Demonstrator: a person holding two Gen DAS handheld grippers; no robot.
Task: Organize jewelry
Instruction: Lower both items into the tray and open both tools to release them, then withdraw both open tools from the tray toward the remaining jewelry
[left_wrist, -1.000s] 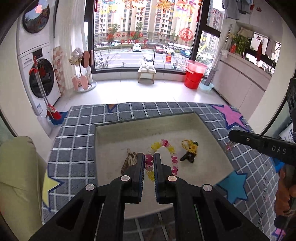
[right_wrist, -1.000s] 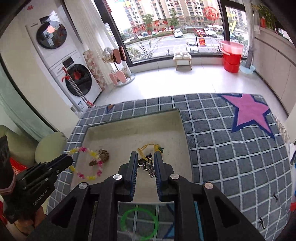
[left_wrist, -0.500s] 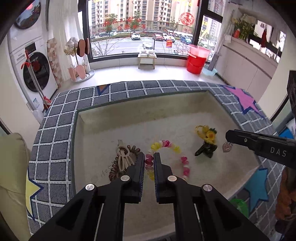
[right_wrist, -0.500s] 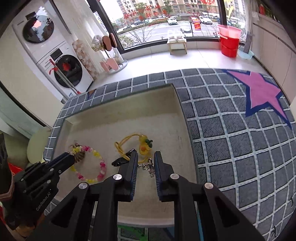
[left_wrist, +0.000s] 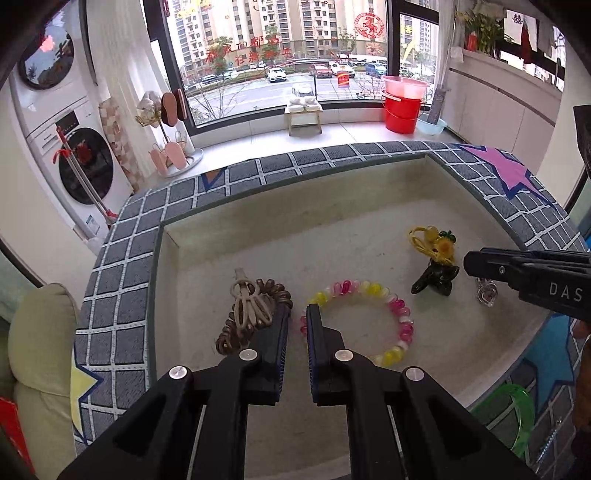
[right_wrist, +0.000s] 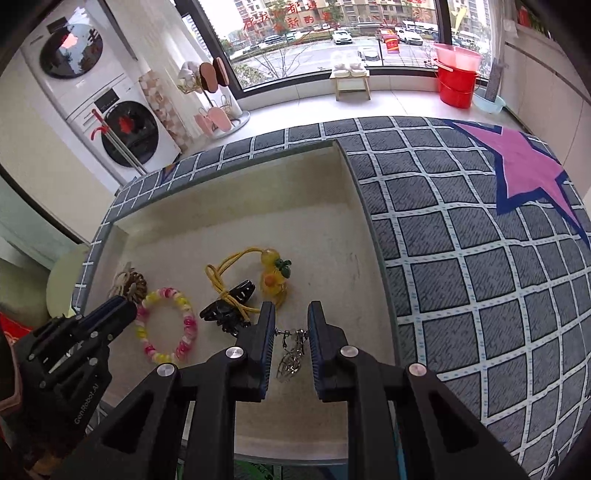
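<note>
A beige tray (left_wrist: 332, 240) lies on the checked mat. In it are a pink and yellow bead bracelet (left_wrist: 391, 321), a brown coil hair tie with a beige clip (left_wrist: 251, 310), a black hair clip (left_wrist: 436, 280) and a yellow hair tie with a fruit charm (left_wrist: 436, 243). My left gripper (left_wrist: 295, 321) is shut on the bracelet's left edge. My right gripper (right_wrist: 291, 325) holds a silver earring (right_wrist: 291, 354) that spans its slightly parted fingers, low over the tray; the earring also shows in the left wrist view (left_wrist: 485, 293).
A green bangle (left_wrist: 513, 417) lies on the mat in front of the tray. The mat (right_wrist: 461, 240) has a pink star (right_wrist: 528, 173). A cushion (left_wrist: 40, 350) sits to the left. Beyond are a washing machine (left_wrist: 85, 162) and a red bucket (left_wrist: 402, 107).
Both grippers have moved forward and down into the tray. The left one still holds the bracelet. The right one's fingers have parted a little around the earring.
</note>
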